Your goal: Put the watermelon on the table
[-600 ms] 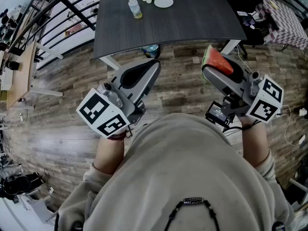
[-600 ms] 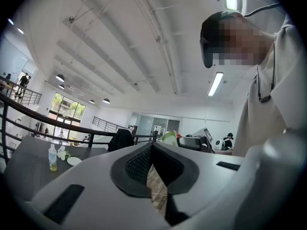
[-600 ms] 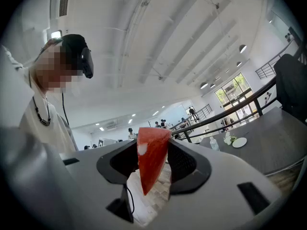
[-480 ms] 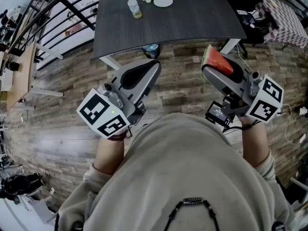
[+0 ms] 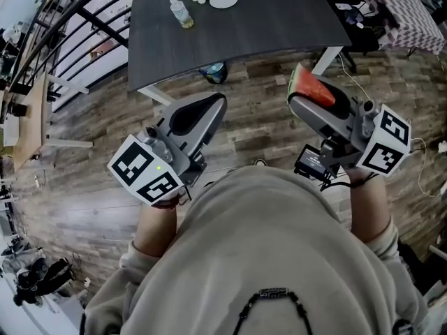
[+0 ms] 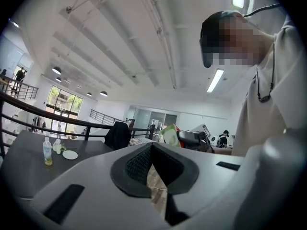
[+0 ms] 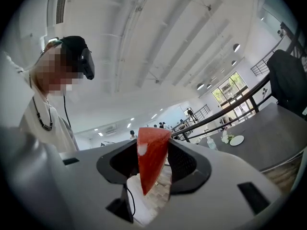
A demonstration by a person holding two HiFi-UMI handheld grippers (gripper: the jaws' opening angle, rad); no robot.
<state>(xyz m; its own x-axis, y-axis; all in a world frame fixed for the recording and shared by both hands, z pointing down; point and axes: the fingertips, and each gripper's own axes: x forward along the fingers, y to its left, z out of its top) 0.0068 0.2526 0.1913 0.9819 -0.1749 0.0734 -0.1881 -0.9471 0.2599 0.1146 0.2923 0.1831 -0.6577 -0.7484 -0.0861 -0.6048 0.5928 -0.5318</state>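
The watermelon sits between the fingers of the right gripper, short of the surface, where a bottle stands left of a plate.

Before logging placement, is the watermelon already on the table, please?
No, the watermelon is clamped in the right gripper, short of the table.

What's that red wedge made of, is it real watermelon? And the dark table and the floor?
The watermelon slice: probably plastic or foam; its red face is smooth, matte and seedless. The table: dark matte top with faint grain, likely laminate. The floor: wood-look planks, wood or vinyl.
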